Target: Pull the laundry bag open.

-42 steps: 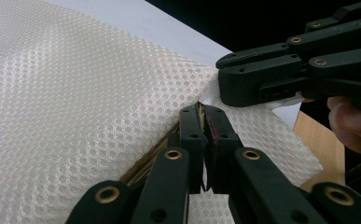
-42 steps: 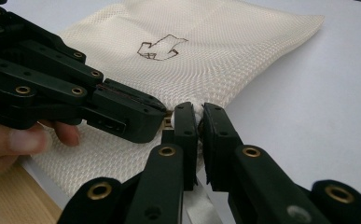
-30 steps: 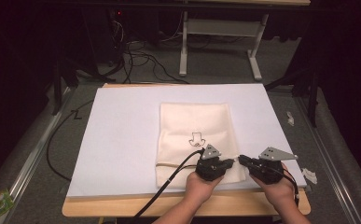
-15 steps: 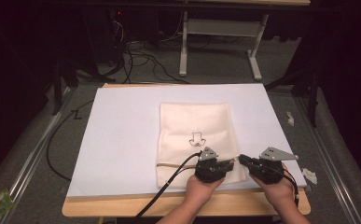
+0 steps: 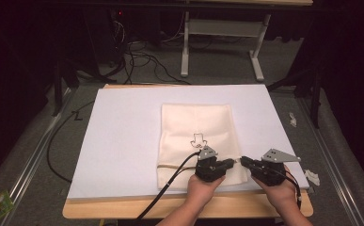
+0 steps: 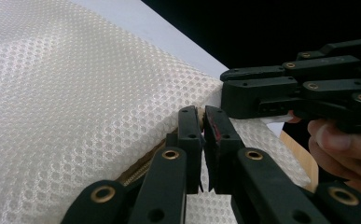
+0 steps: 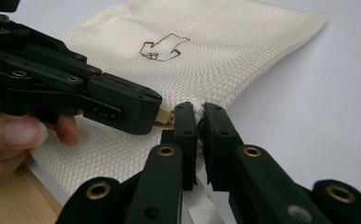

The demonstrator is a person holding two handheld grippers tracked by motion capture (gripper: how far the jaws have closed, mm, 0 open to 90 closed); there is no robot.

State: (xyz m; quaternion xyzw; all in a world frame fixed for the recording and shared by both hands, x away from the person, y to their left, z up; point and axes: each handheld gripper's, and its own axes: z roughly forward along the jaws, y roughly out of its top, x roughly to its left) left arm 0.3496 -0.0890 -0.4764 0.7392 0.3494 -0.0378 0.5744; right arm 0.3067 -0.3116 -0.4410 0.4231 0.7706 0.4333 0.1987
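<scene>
A cream mesh bag (image 5: 196,136) lies flat on the white sheet (image 5: 123,141) that covers the tabletop (image 5: 123,209), near the front edge. Both tools meet at the bag's right side near its front corner. The left tool (image 5: 230,163) pinches a small tan piece (image 6: 198,113) at the end of the zipper, mostly hidden between its jaws. The right tool (image 5: 242,161) pinches the bag's edge just beside it. The little black drawing (image 5: 198,141) is too small to make out.
</scene>
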